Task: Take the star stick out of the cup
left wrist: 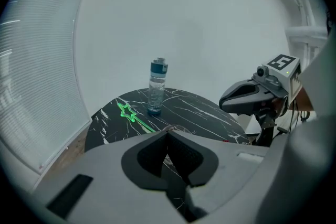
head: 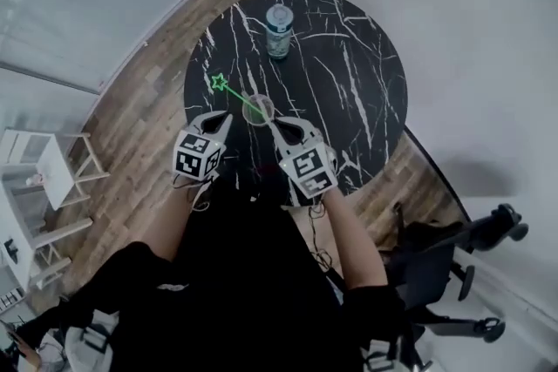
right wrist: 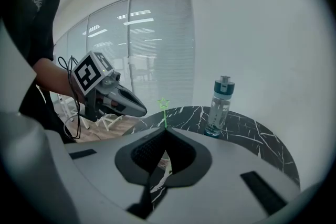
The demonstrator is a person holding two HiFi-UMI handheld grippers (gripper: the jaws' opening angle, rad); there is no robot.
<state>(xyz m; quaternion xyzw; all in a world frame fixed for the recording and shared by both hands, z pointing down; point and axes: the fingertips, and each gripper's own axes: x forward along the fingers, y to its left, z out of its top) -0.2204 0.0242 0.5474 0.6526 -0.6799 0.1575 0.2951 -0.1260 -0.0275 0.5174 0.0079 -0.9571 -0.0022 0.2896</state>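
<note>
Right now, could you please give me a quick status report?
Left tongs shut, empty. Right tongs shut, empty. Star stick leaning in cup, between both tongs. Water bottle stands beyond, not in the way.

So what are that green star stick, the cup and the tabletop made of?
Star stick: probably plastic; it is bright green, thin, and its star is only an outline.
Cup: clear glass or clear plastic, I cannot tell which; the table shows through it.
Tabletop: black with white veins, so marble or a marble-look surface.
</note>
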